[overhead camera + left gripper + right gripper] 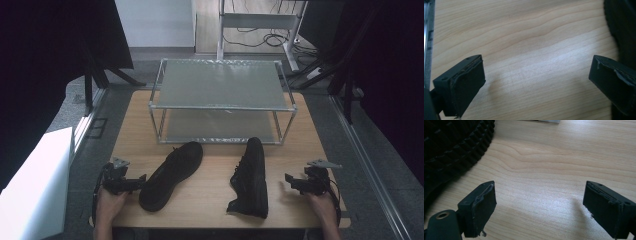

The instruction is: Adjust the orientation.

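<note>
Both pairs of fingers are held spread with nothing between them: the left gripper [141, 179] at the near left of the wooden table [210, 197], the right gripper [289, 180] at the near right. A two-tier metal rack [222, 100] is seen at the far half of the table, and both its shelves are bare. Two black shoes are laid in front of it. The left shoe [171, 174] is set slantwise, one end toward the rack and the other near the left gripper. The right shoe [251, 176] is laid on its side, its long axis almost straight from rack to near edge. Its ridged sole [451, 147] is made out in the right gripper view; bare wood grain is seen between the jaws in the left gripper view.
</note>
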{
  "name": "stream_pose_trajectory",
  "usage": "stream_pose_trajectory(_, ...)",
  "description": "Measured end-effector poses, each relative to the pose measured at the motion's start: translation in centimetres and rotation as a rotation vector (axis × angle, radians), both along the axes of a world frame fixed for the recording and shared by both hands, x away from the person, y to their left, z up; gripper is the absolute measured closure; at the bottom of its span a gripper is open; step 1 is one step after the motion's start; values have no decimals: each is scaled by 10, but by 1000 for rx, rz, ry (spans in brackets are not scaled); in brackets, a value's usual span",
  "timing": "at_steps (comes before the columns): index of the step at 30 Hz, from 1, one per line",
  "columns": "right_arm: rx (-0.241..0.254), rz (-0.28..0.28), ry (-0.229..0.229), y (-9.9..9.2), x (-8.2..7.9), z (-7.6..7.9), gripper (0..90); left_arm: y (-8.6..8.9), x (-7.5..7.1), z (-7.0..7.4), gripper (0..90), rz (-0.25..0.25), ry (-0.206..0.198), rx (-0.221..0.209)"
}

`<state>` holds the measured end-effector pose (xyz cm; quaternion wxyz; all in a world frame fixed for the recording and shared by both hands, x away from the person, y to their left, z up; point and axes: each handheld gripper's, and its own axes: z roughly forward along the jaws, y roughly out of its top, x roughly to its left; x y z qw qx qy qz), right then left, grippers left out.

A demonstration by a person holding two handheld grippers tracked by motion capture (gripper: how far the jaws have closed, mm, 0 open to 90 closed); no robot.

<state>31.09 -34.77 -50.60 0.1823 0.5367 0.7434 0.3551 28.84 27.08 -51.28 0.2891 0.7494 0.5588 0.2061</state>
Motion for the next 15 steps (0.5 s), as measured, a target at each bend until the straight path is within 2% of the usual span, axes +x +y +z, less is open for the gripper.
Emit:
stream_pose_trajectory(1,4,0,0,0,0,0,117,-1,0,1,0,-12,1,-17)
stream_pose_trajectory(4,5,-3,-3,-1,0,0,117,-7,-2,2,13,-31,4,-24)
stream_pose_trajectory(11,9,-5,-3,-1,1,0,118,-12,-5,3,41,-39,12,-19)
stream_pose_trajectory(15,12,-2,0,0,1,0,118,-19,-7,3,31,-81,28,-16)
